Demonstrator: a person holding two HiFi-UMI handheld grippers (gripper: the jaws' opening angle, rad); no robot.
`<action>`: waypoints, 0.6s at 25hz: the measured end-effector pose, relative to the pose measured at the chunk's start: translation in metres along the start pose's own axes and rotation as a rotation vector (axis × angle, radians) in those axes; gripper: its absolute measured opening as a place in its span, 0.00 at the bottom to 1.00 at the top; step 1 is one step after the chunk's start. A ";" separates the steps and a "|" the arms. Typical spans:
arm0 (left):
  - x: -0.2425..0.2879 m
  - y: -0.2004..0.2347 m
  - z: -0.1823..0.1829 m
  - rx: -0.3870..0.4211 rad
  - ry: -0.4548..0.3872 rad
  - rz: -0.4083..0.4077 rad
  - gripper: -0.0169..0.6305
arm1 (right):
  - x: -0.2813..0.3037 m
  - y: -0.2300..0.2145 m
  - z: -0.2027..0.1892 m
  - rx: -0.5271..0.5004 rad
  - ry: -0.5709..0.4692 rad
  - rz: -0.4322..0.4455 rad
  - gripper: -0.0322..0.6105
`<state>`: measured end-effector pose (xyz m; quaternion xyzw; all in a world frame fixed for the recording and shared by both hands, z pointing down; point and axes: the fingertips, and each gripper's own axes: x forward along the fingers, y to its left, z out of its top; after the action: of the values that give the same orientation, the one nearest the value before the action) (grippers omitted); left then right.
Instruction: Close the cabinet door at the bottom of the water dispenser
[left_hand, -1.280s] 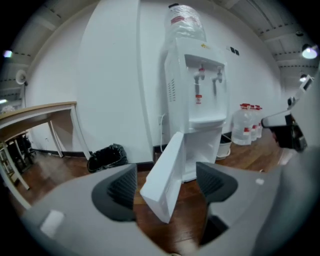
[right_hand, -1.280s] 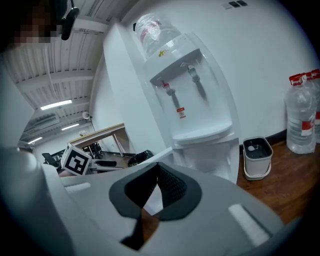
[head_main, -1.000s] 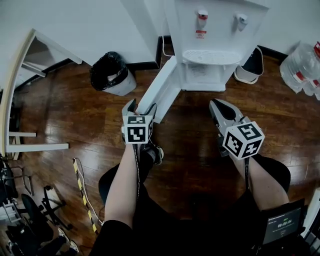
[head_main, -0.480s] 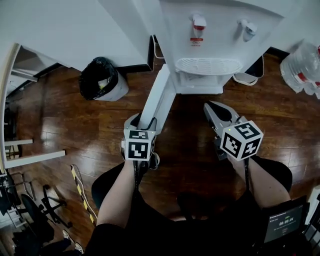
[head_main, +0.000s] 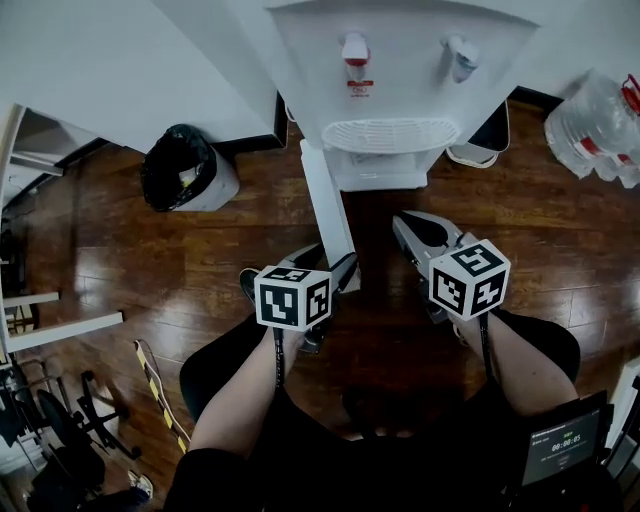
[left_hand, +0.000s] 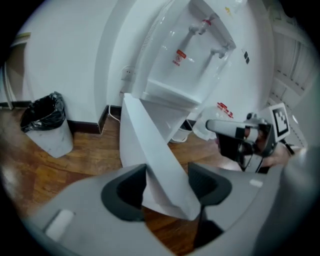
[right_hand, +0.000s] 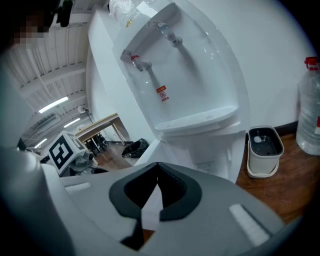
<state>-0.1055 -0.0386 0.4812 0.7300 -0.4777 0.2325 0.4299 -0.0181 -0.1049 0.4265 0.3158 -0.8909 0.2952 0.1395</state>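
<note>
The white water dispenser (head_main: 400, 60) stands against the wall. Its bottom cabinet door (head_main: 325, 210) is open and sticks straight out toward me. My left gripper (head_main: 325, 262) is at the door's free edge. In the left gripper view the door (left_hand: 150, 145) runs between the jaws of the left gripper (left_hand: 167, 182). The jaws are opening; the left pad lies against the panel and a gap shows on the right. To the right of the door, my right gripper (head_main: 403, 222) is shut and empty, pointing at the dispenser (right_hand: 185, 75).
A bin with a black liner (head_main: 185, 165) stands left of the dispenser. A small white bin (head_main: 480, 140) sits at its right, and large water bottles (head_main: 600, 130) lie further right. A yellow-black strip (head_main: 155, 385) lies on the wood floor.
The door has swung from angled left to pointing straight out. My left gripper moved right with the door's edge and rolled. The right gripper dropped slightly.
</note>
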 end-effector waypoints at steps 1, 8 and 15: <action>0.005 -0.005 0.001 -0.014 -0.008 -0.011 0.46 | -0.005 -0.004 -0.005 -0.021 0.013 -0.007 0.06; 0.036 -0.042 0.020 -0.149 -0.112 -0.064 0.40 | -0.045 -0.024 -0.021 0.110 0.038 -0.024 0.06; 0.068 -0.065 0.039 -0.208 -0.155 -0.060 0.40 | -0.057 -0.019 -0.071 -0.035 0.192 -0.042 0.13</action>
<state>-0.0202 -0.0948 0.4855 0.7114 -0.5089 0.1114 0.4718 0.0415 -0.0463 0.4658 0.3024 -0.8716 0.3053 0.2359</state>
